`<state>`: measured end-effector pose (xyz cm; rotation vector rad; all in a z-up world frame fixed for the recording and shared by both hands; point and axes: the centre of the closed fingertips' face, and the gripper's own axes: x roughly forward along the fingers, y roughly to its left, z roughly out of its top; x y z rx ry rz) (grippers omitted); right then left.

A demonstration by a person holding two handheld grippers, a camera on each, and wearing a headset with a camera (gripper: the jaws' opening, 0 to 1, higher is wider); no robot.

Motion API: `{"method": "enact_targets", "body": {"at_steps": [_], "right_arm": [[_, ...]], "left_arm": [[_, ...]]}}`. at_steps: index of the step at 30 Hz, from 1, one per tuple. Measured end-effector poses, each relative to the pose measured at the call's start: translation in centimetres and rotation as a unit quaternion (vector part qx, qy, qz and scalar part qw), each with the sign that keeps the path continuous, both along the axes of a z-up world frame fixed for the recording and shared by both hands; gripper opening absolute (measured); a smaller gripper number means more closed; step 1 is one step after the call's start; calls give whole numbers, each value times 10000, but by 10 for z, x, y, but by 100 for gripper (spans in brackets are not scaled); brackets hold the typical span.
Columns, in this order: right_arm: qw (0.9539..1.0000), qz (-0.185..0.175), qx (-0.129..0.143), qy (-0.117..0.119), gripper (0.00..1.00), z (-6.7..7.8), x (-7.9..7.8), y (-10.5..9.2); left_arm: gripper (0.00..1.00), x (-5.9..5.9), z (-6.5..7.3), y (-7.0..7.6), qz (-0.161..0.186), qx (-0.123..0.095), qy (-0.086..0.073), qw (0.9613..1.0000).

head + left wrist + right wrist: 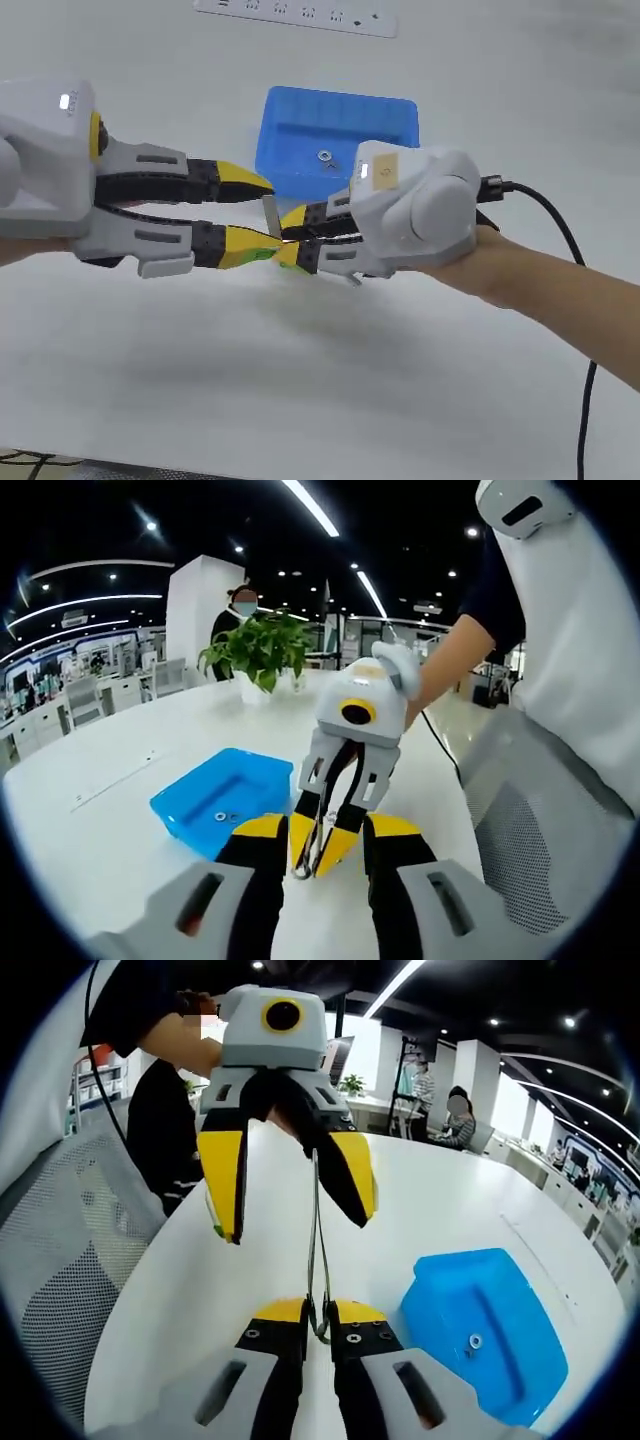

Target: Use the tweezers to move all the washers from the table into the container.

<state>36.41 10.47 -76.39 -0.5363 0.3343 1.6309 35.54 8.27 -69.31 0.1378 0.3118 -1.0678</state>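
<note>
My right gripper [292,238] is shut on a pair of thin metal tweezers [272,212], and in its own view the right gripper [318,1322] has the tweezers [316,1230] rising straight from its closed jaws. The left gripper [270,218] faces it with jaws open, and the tweezers stand in the gap without touching either jaw. In the left gripper view, my left gripper [328,828] is spread around the right gripper [318,855]. A blue container [300,120] lies just behind both, with one washer [325,157] on its floor. The washer [475,1341] also shows in the container [510,1380].
A white power strip [300,14] lies along the far edge of the white table [300,380]. A black cable [560,230] trails from the right gripper over a forearm. A potted plant [262,652] stands at the table's end. People sit in the background.
</note>
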Motion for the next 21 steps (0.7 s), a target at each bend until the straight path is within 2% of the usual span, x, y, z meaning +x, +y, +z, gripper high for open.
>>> {"method": "enact_targets", "body": {"at_steps": [4, 5, 8, 13, 15, 18, 20, 21], "right_arm": [[9999, -133, 100, -19, 9, 14, 6, -5], [9998, -159, 125, -22, 9, 17, 7, -6], [9995, -254, 201, -1, 9, 27, 9, -10], [9992, -294, 248, -59, 9, 42, 9, -18], [9992, -295, 259, -91, 9, 47, 8, -20], [9991, -280, 276, -181, 9, 57, 9, -23], [9989, -256, 303, -240, 9, 64, 11, -24], [9988, -266, 315, -258, 9, 66, 12, -24]], "left_arm": [[44, -8, 7, 8, 282, -190, 62, 9994], [45, -10, 8, 8, 316, -277, 124, 9990], [51, -18, 11, 12, 431, -257, 51, 9987], [61, -23, 16, 20, 648, -315, -8, 9974], [64, -27, 21, 21, 699, -399, 28, 9968], [66, -31, 24, 28, 849, -439, -46, 9954], [70, -31, 25, 34, 1037, -558, 5, 9930], [73, -34, 25, 36, 1036, -558, 24, 9931]]}}
